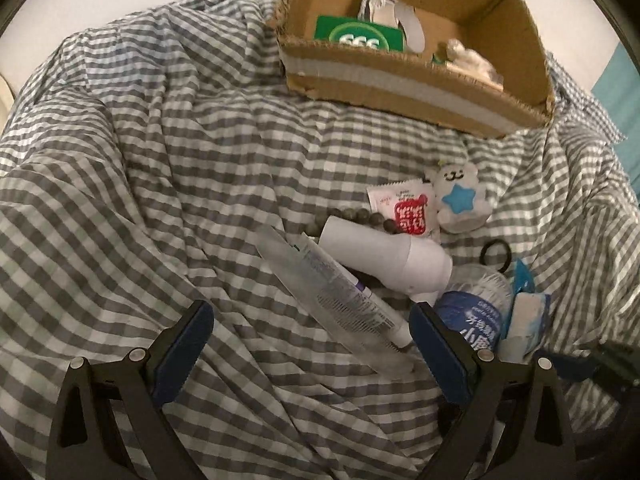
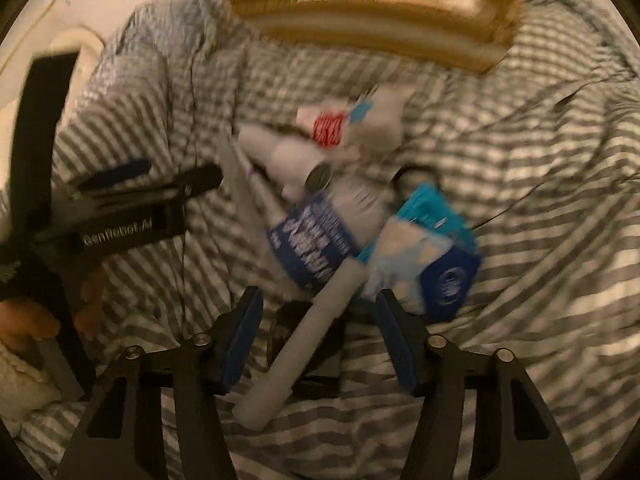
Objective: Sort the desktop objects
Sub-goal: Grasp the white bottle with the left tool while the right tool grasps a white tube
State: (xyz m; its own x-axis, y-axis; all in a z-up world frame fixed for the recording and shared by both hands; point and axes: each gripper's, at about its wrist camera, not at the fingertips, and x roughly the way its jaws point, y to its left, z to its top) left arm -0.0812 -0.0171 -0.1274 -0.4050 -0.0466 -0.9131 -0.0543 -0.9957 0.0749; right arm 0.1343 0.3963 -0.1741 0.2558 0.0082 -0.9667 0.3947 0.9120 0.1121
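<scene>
Here a grey-and-white checked cloth [image 1: 168, 168] covers the whole surface, rumpled into folds, and a cardboard box [image 1: 404, 92] sits at its far edge, open at the top, with a green card [image 1: 358, 34] and some crumpled white paper [image 1: 390, 12] inside. On the cloth in front of the box lies a small heap of things: a white sachet with a red label [image 1: 404, 210], just beside it a little white bear toy with a blue star [image 1: 460, 200], a string of dark beads [image 1: 360, 216] running under the sachet, a white hair dryer [image 1: 392, 258] resting partly on a long clear tube [image 1: 340, 300], a bottle with a blue label [image 1: 472, 316], a black hair tie [image 1: 496, 256] and a torn blue-and-white packet [image 1: 524, 320]. The left gripper [image 1: 312, 320] hangs over the near end of the heap with its jaws standing wide apart; the lower end of the clear tube lies between them near the right-hand pad, and the pads press on nothing. In the blurred right wrist view the right gripper [image 2: 318, 316] points down at the same heap, its jaws about half open, with a pale stick-like object [image 2: 304, 344] lying slantwise between them; no pad appears to touch it, though the blur makes this hard to judge. At the left edge of that view a hand [image 2: 24, 320] grips the handle of the other gripper.
</scene>
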